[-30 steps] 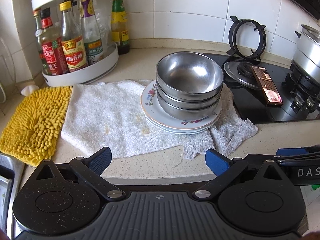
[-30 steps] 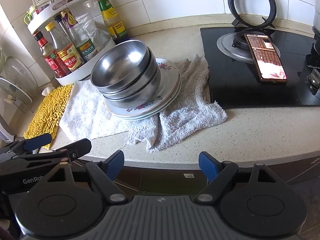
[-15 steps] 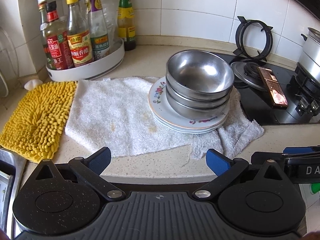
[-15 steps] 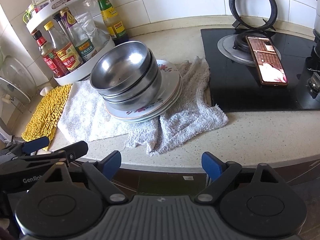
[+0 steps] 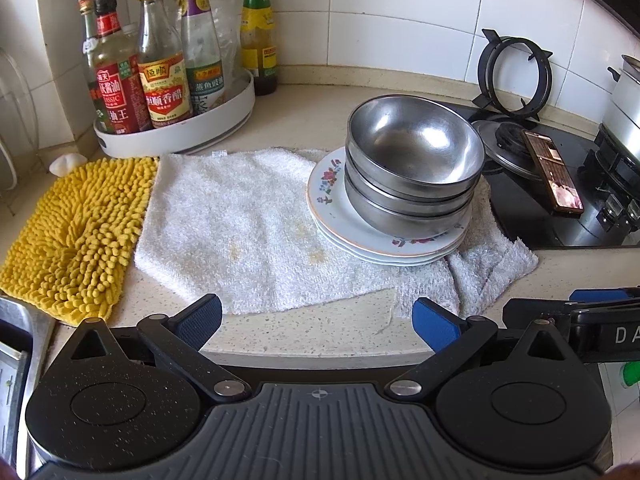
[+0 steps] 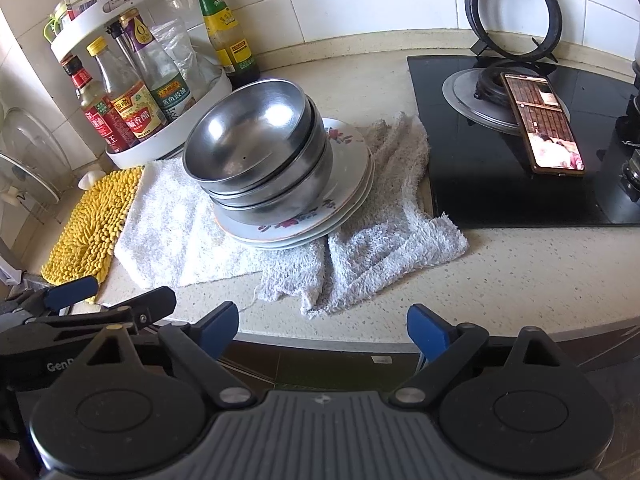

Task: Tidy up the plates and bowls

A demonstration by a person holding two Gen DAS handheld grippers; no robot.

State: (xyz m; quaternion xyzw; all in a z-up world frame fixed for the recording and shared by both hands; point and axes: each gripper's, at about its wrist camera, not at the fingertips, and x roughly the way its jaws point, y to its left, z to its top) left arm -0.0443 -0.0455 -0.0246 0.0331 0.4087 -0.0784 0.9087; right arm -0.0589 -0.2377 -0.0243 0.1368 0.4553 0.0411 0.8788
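Three nested steel bowls point(image 5: 414, 160) point(image 6: 256, 148) sit on a stack of white floral plates point(image 5: 332, 200) point(image 6: 348, 184), on a white towel point(image 5: 240, 224) point(image 6: 168, 240). My left gripper point(image 5: 316, 322) is open and empty at the counter's front edge, short of the towel. My right gripper point(image 6: 322, 330) is open and empty at the counter's front edge, right of the left one. The left gripper also shows in the right wrist view point(image 6: 108, 300), and the right gripper shows in the left wrist view point(image 5: 580, 312).
A yellow chenille mat point(image 5: 76, 232) lies left of the towel. A white turntable rack with sauce bottles point(image 5: 160, 92) stands at the back left. A black hob point(image 6: 520, 152) on the right carries a phone point(image 6: 540, 124), a burner ring point(image 6: 512, 12) and a steel pot point(image 5: 624, 96).
Both grippers have moved closer to the counter and the left view has shifted left, so the dishes appear larger. Both stay open. The dishes have not moved.
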